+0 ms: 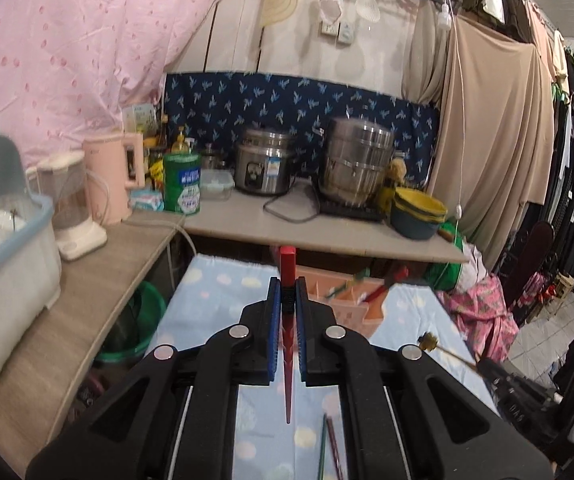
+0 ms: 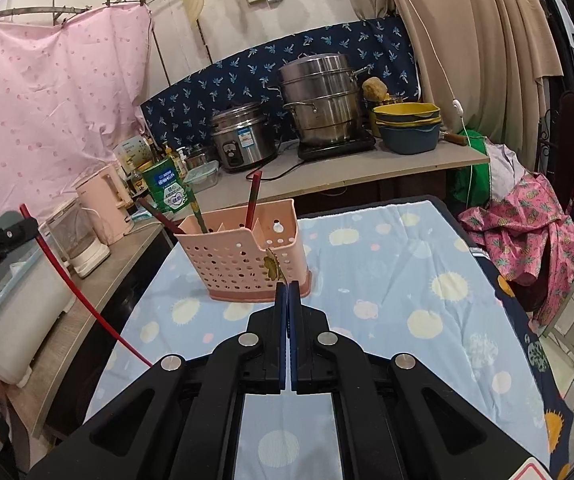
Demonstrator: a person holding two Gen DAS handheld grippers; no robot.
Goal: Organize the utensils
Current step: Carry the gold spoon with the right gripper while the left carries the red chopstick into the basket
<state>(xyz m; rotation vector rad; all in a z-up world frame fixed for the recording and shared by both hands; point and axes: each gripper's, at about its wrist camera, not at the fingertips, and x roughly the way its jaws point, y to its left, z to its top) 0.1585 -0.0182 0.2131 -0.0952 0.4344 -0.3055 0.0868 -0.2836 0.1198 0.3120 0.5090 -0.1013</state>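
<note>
Red chopstick (image 1: 288, 276) sits clamped between the left gripper's (image 1: 288, 292) fingers, lifted above the counter (image 1: 215, 292); the right gripper (image 2: 288, 292) clenches a brass-handled utensil (image 2: 273, 266) just before the pink holder (image 2: 243, 256). Best approach: tip the chopstick upright over a free compartment, lower it, then release.

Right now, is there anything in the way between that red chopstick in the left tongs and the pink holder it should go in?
Nothing visible blocks it. The left tongs hold the red chopstick in the air above the blue cloth, and the pink holder stands ahead with open compartments on top.
</note>
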